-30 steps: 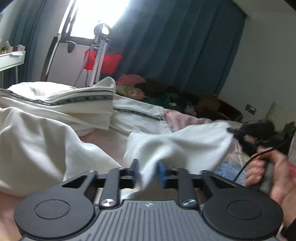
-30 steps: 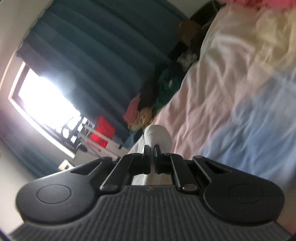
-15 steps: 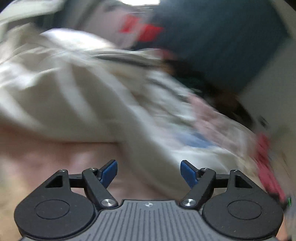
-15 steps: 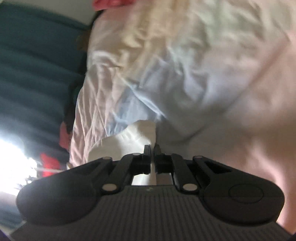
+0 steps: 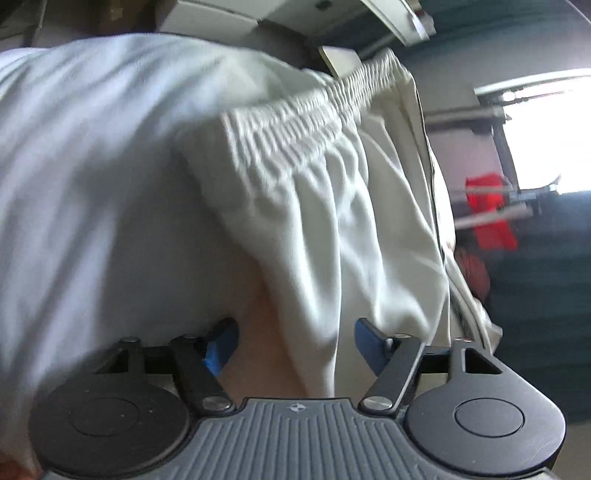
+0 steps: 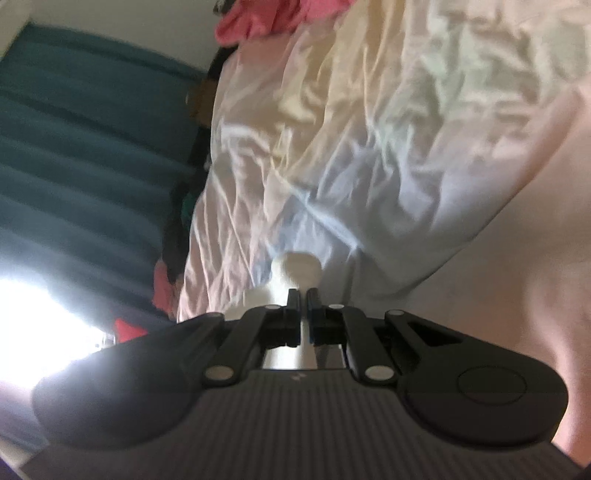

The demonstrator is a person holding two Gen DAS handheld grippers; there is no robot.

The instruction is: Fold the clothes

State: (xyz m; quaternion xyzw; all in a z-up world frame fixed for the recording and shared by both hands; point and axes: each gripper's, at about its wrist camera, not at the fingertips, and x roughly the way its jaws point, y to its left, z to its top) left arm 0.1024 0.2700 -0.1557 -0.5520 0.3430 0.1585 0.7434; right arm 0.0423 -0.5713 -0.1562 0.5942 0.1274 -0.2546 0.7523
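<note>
The white shorts [image 5: 332,206] were the piece I was working, a cream garment with a gathered elastic waistband [image 5: 317,110] running across the top of my left view. They lay bunched, not flat, on the pale crumpled bedsheet [image 6: 369,147], and I could see no crisp crease anywhere in them. My left gripper [image 5: 295,343] sat just below the waistband, its blue-padded jaws apart and closing, with a loose fold of the cloth hanging down into the gap but neither pad pressing on it. My right gripper [image 6: 300,295] had its jaws pressed together on a small tuft of the same white fabric [image 6: 295,269], which poked out past the fingertips. Beyond the shorts, away from the waistband, I made out a red cloth [image 5: 487,210] by the bright window, teal curtains [image 6: 92,147], and something pink [image 6: 266,18] at the far end of the sheet. My judgement was that the fold had barely started: one edge secured, the second grip unfinished, and the laying flat and folding all remained.
</note>
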